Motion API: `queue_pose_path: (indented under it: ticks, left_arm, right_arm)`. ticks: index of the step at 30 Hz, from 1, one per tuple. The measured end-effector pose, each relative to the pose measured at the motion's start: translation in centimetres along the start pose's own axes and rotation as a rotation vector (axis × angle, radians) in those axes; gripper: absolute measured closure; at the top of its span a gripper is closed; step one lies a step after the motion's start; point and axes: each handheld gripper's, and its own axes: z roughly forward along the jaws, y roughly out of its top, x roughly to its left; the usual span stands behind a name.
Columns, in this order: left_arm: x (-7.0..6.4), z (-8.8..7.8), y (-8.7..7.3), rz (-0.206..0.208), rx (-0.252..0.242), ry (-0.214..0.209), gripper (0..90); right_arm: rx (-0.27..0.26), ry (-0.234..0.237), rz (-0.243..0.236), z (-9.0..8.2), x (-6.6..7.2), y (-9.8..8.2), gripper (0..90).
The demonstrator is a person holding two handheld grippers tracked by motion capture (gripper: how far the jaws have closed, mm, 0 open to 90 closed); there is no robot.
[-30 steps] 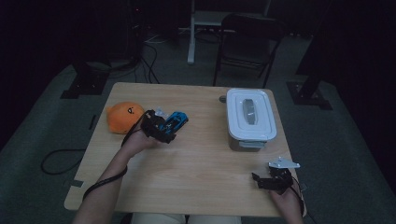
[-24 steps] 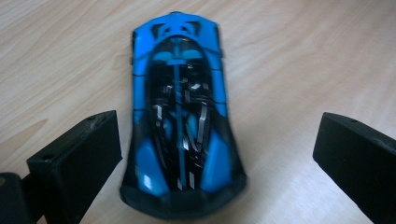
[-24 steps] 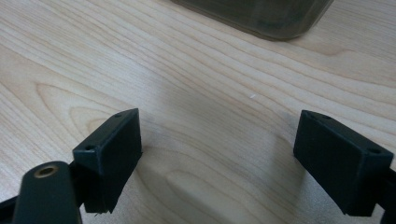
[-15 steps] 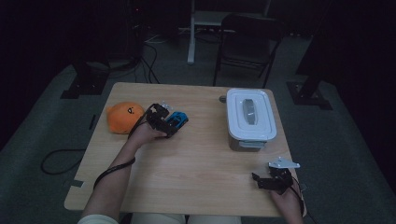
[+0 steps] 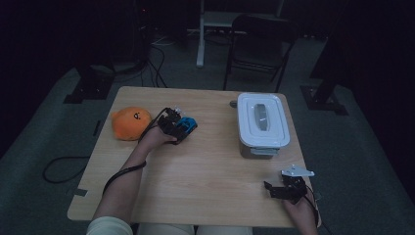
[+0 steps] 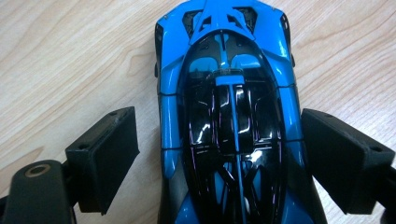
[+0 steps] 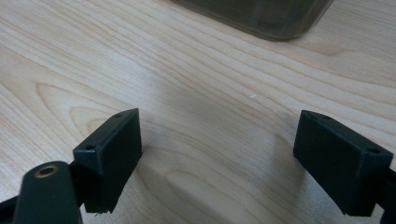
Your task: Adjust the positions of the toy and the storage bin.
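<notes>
Left gripper view: blue toy car (image 6: 229, 93) flat on the tabletop (image 6: 70, 56), lying lengthwise between the left tongs (image 6: 218, 126). Pinched yet?

Not by the look of it. Spread to either flank, with a strip of bare wood on 1 side and the other pad just beside the bodywork. Touching or not, hard to say.

And from the high view?

Same car (image 5: 187, 125) toward the left of the tabletop (image 5: 205, 171), just beside an orange plush toy (image 5: 129, 122), with the left tongs (image 5: 172, 125) over it. Well apart from the lidded white container (image 5: 262, 125) on the right.

Right tongs?

Spread wide too, gripping nothing, low near the front right corner in the high view (image 5: 270, 190). Same again in the right gripper view (image 7: 219, 140): bare wood between the pads, a corner of the container (image 7: 261, 18) beyond.

Likely handling of the car?

Probably light and rigid. Hard glossy shell, so likely slippery under the pads. Presumably on wheels, so apt to roll if nudged from an end. Thin struts at the far end possibly fragile.

Best place to take hold?

Across the 2 flanks at the near-parallel mid-body. Squarely, with a gentle squeeze, clear of the curved dark canopy and the tapering ends.
</notes>
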Motion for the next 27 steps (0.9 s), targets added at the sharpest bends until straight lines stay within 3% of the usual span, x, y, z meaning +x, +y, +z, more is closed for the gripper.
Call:
queue_pose_path:
  ticks: [3, 4, 16, 20, 22, 24, 27]
  left_arm:
    - [-0.1, 0.2, 0.1, 0.014, 0.009, -0.016, 22.1]
    - [-0.2, 0.3, 0.1, 0.037, 0.021, -0.031, 23.6]
    - [0.0, -0.1, -0.1, -0.010, 0.034, -0.049, 26.3]
    - [-0.1, -0.7, -0.2, -0.014, 0.014, -0.054, 28.2]
    - [-0.2, -1.0, -0.3, 0.010, 0.024, -0.076, 28.2]
    - [-0.6, -1.2, -0.4, 0.028, 0.029, -0.072, 28.2]
    - [-0.9, -1.5, -0.7, 0.032, 0.023, -0.077, 28.3]
  right_arm:
    - [-0.001, -0.001, -0.001, 0.0, 0.0, 0.0, 15.1]
    - [0.000, -0.001, 0.000, 0.0, 0.0, 0.0, 15.1]
    - [0.000, -0.003, 0.001, 0.0, 0.0, 0.0, 15.5]
    - [0.000, -0.003, 0.001, 0.0, 0.0, 0.0, 15.6]
    - [-0.001, -0.003, 0.001, 0.0, 0.0, 0.0, 15.6]
    - [0.000, -0.003, 0.001, 0.0, 0.0, 0.0, 15.6]
    - [-0.001, -0.003, 0.001, 0.0, 0.0, 0.0, 15.6]
